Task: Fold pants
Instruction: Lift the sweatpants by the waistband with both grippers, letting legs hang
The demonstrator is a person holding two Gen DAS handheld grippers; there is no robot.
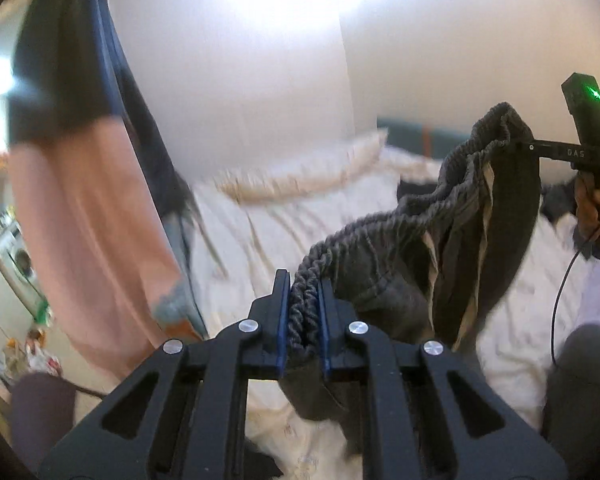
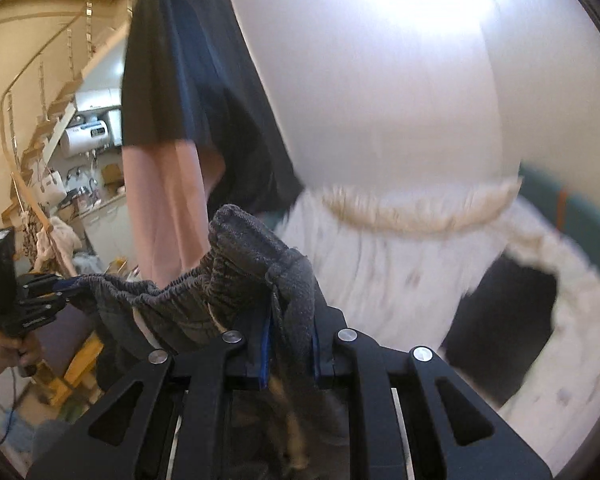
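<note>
Dark grey pants (image 1: 412, 240) with a ribbed elastic waistband hang in the air above a white bed. My left gripper (image 1: 305, 300) is shut on one end of the waistband. My right gripper (image 2: 290, 328) is shut on the other end of the waistband (image 2: 260, 248). In the left wrist view the right gripper (image 1: 520, 146) is at the far right, higher up. In the right wrist view the left gripper (image 2: 66, 290) is at the far left. The waistband sags between them and the legs hang down out of sight.
A white quilted bedspread (image 1: 300, 220) with a fringed pillow (image 2: 420, 212) lies below. Pink and dark garments (image 1: 80, 200) hang at the left. A dark item (image 2: 508, 320) lies on the bed. A kitchen and stairs (image 2: 52, 140) are at the far left.
</note>
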